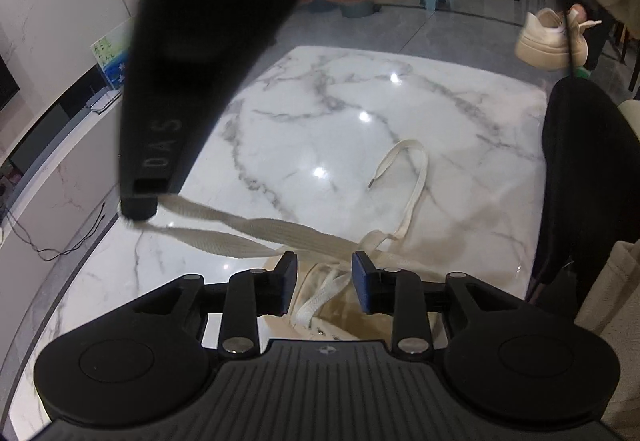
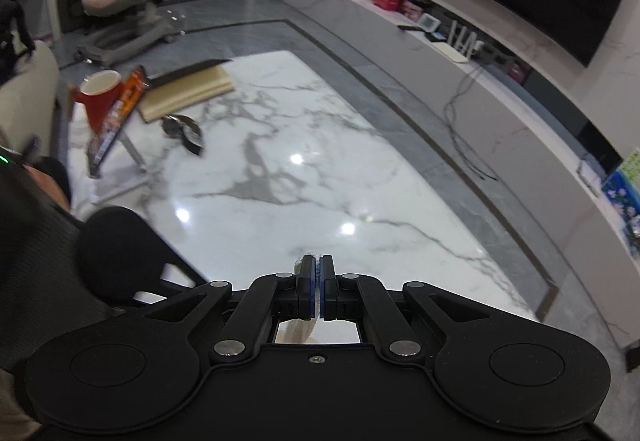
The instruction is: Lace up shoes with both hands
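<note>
A cream shoe (image 1: 320, 305) sits on the white marble table (image 1: 360, 101) just under my left gripper (image 1: 324, 277), which is open above the shoe's tongue and laces. A flat cream lace loop (image 1: 248, 231) runs left from the shoe to my right gripper (image 1: 138, 209), which is shut on it and pulls it taut. The other lace end (image 1: 412, 169) lies loose on the table. In the right wrist view my right gripper (image 2: 318, 273) is shut with the lace (image 2: 306, 261) pinched between its pads.
A second cream shoe (image 1: 548, 41) sits on the floor beyond the table. A red mug (image 2: 100, 93), a book (image 2: 188, 89), a tilted packet (image 2: 116, 117) and a small metal object (image 2: 184, 129) stand at the table's far end. A black chair back (image 1: 576, 181) is at the right.
</note>
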